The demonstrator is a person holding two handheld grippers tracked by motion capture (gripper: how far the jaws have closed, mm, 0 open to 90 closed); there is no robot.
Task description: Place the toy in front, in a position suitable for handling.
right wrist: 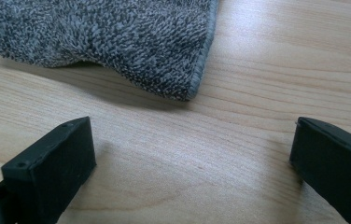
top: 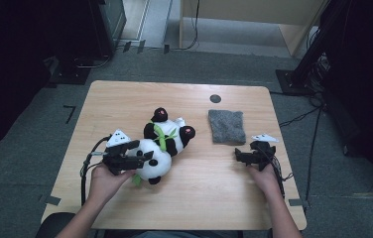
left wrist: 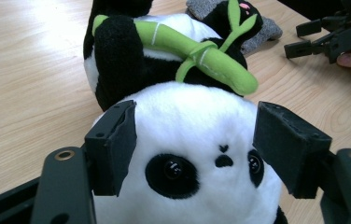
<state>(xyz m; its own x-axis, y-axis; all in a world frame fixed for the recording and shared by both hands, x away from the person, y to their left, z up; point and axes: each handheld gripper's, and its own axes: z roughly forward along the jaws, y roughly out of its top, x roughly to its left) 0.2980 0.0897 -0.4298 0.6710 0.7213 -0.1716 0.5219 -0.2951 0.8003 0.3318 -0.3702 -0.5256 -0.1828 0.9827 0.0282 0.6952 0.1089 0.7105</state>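
Left gripper (left wrist: pixel 197 144) brackets panda (left wrist: pixel 187 140), table edge (top: pixel 70 148) near.

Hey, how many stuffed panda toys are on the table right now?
1. The panda lies left of the table's centre, its white head between the left gripper jaws, left of the grey cloth. None seems hidden.

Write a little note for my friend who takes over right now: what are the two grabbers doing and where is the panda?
Left gripper: jaws around the toy panda's head, the pads not clearly squeezing.
Right gripper: open, holding nothing, over bare table just short of the grey cloth.
The panda lies mid-table, a green bamboo stick on its body; the cloth lies flat to its right.
Done: nothing visibly finished.
Left: probably grip or move the panda.
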